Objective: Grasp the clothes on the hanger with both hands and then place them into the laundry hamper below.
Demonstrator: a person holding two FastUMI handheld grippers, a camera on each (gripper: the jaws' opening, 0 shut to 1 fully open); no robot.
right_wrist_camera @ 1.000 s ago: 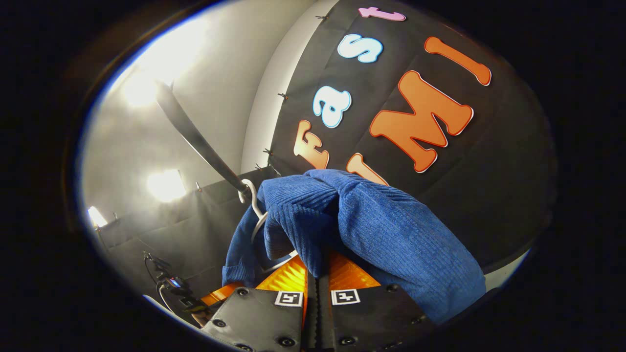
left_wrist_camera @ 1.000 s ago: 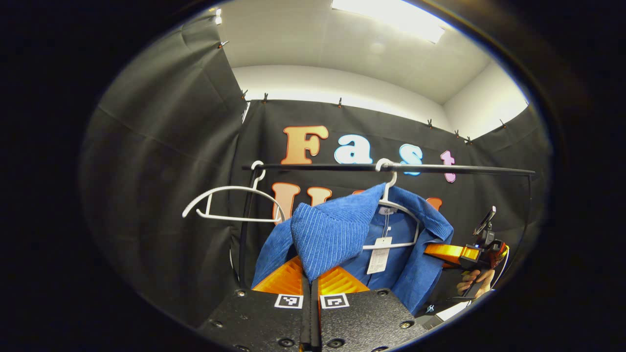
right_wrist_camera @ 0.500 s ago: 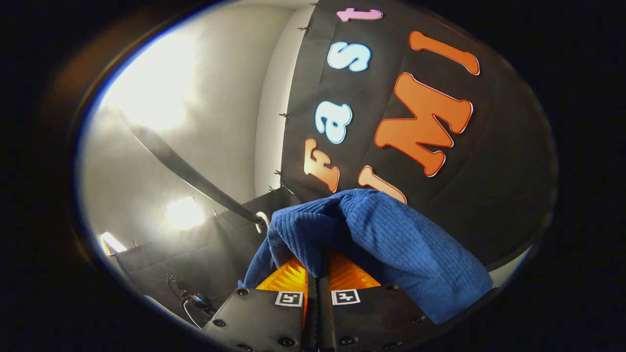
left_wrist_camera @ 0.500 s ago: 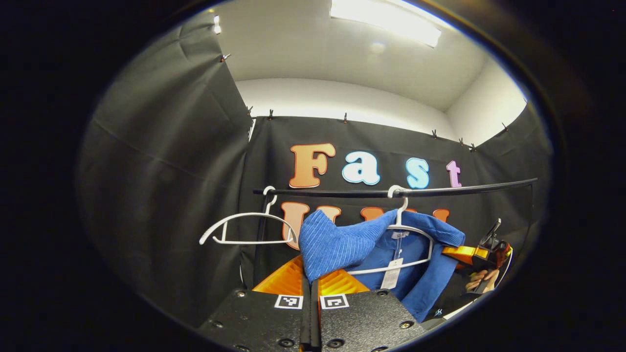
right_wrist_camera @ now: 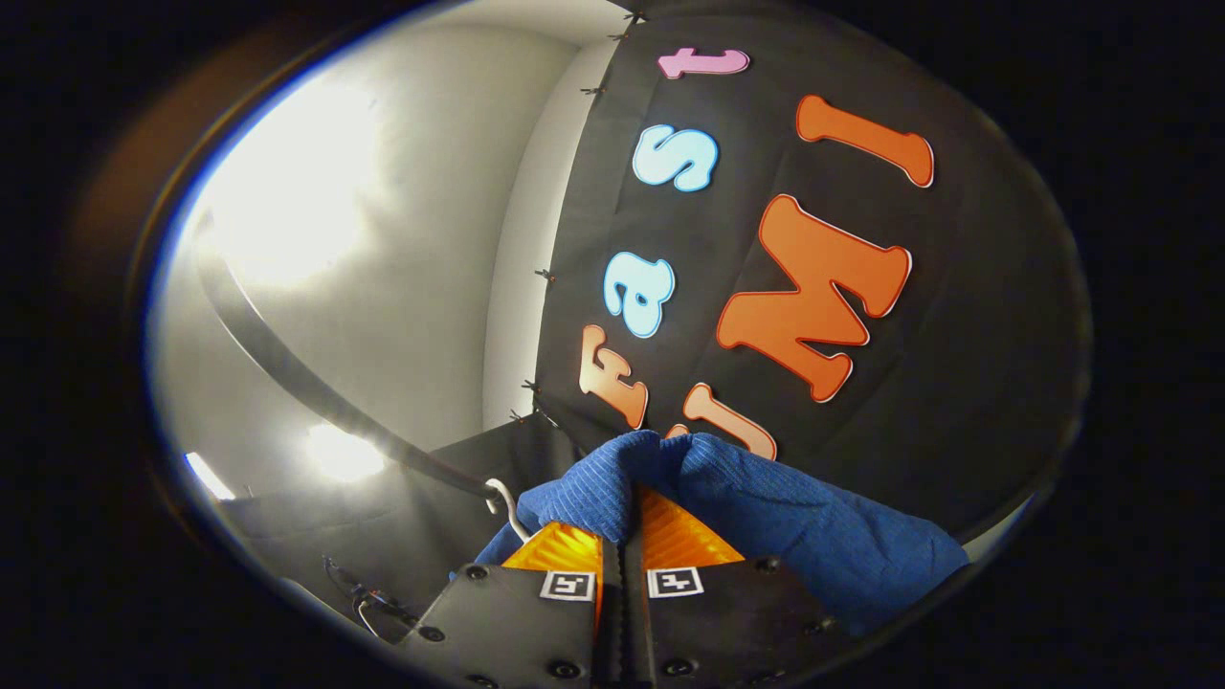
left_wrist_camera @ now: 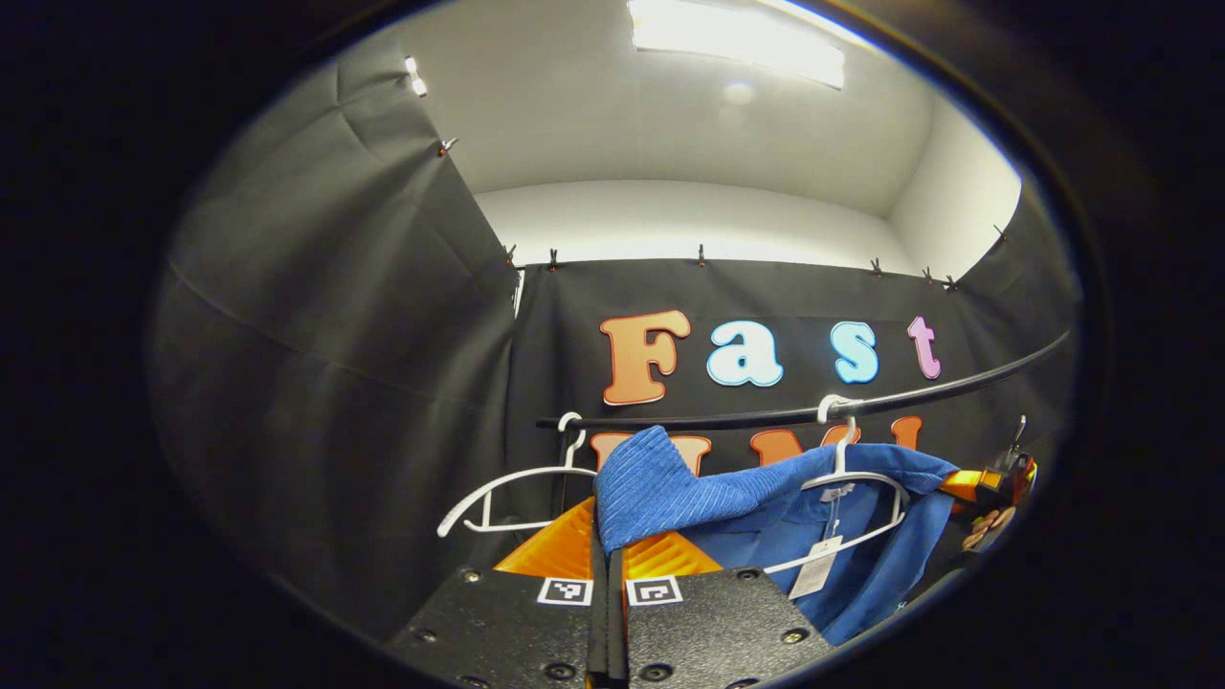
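Clothes (left_wrist_camera: 766, 507), a blue garment partly draped on the white hanger (left_wrist_camera: 852, 488), are pinched between both grippers' closed jaws, left gripper (left_wrist_camera: 607, 560), right gripper (right_wrist_camera: 620, 536); the hamper lies below, unseen.

black rail (left_wrist_camera: 727, 418), 2 white hangers (left_wrist_camera: 507, 493)

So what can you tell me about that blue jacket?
The blue jacket looks like soft ribbed corduroy. It hangs partly on a white hanger hooked over a black rail, with a paper tag dangling inside. The left gripper pinches one shoulder between its fingers and pulls it off the hanger's end. The right gripper pinches the other shoulder, and the cloth bunches over its fingers.
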